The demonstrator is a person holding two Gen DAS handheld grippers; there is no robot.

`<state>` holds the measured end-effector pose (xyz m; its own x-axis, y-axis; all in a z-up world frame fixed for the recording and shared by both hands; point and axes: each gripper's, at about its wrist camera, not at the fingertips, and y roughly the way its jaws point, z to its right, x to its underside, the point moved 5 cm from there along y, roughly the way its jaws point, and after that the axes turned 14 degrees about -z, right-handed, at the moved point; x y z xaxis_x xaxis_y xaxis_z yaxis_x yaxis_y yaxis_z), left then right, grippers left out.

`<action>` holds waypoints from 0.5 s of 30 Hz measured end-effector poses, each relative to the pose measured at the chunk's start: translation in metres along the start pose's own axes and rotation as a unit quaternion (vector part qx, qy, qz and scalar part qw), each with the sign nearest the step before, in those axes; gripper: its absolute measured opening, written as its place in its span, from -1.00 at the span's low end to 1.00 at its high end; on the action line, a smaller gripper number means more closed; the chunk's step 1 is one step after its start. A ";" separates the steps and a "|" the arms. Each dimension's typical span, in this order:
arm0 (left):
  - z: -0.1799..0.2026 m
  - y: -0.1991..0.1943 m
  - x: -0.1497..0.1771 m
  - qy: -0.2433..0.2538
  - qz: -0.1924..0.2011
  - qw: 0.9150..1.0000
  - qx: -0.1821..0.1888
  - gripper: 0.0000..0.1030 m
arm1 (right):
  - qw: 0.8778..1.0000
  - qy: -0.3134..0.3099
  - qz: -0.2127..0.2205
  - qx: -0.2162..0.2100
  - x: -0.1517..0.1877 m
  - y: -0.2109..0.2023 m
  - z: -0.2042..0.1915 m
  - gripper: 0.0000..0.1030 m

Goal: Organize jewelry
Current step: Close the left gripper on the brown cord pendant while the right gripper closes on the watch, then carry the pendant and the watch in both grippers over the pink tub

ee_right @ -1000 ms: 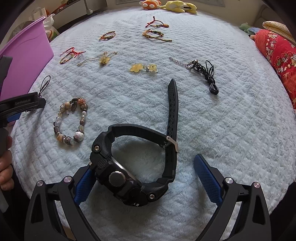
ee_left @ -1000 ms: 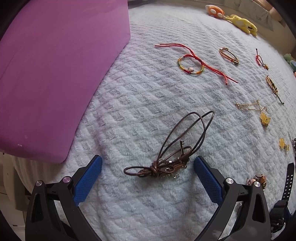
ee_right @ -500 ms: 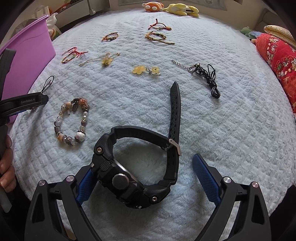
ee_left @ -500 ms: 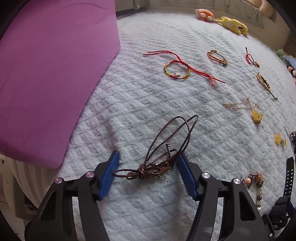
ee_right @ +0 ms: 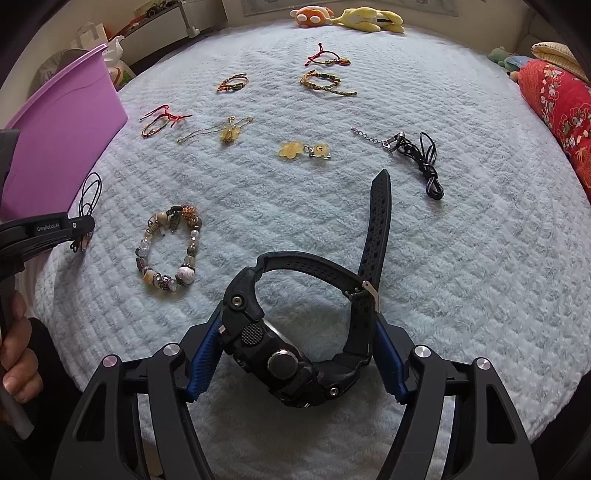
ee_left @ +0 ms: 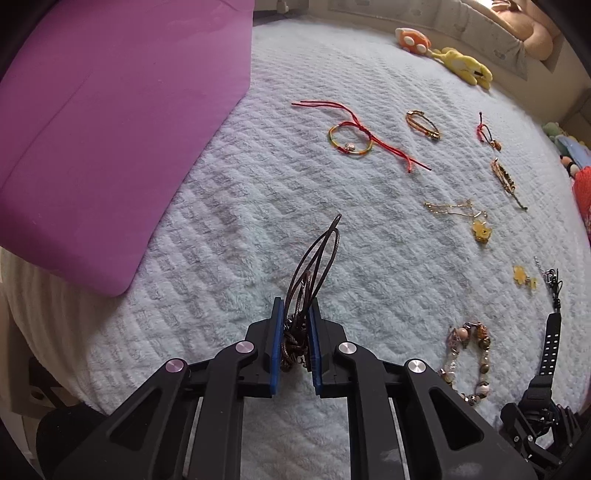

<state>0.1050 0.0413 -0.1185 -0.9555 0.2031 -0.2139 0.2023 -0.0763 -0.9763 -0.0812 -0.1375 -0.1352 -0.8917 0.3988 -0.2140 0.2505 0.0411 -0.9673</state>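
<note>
A pale quilted bedspread (ee_right: 461, 277) is spread beneath the gripper. Far ahead of the gripper, at the bed's far edge, an orange plush toy (ee_right: 310, 15) and a yellow plush toy (ee_right: 369, 18) are seen side by side. Ahead and to the right of the gripper, a red floral cushion (ee_right: 561, 107) is laid along the bed's edge, with small plush toys (ee_right: 508, 59) just beyond it.

Brown cord necklace (ee_left: 308, 280), black watch (ee_right: 291, 354), purple bin (ee_left: 110, 122), pale-blue quilted blanket (ee_left: 258, 184) (red-orange string bracelet (ee_left: 351, 142) too).
</note>
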 end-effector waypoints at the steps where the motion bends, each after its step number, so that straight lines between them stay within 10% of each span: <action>1: 0.002 -0.004 0.001 0.003 0.001 1.000 0.002 -0.76 | 1.000 0.001 0.002 0.000 -0.001 -0.003 0.001 0.34; 15: 0.027 -0.091 0.011 0.051 0.040 0.998 0.020 -0.75 | 0.997 -0.023 0.076 0.000 -0.047 -0.084 -0.009 0.34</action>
<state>0.0701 0.0241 -0.0313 -0.9092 0.2935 -0.2953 0.2662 -0.1354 -0.9543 -0.0571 -0.1510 -0.0423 -0.8595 0.3578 -0.3649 0.3845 -0.0176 -0.9230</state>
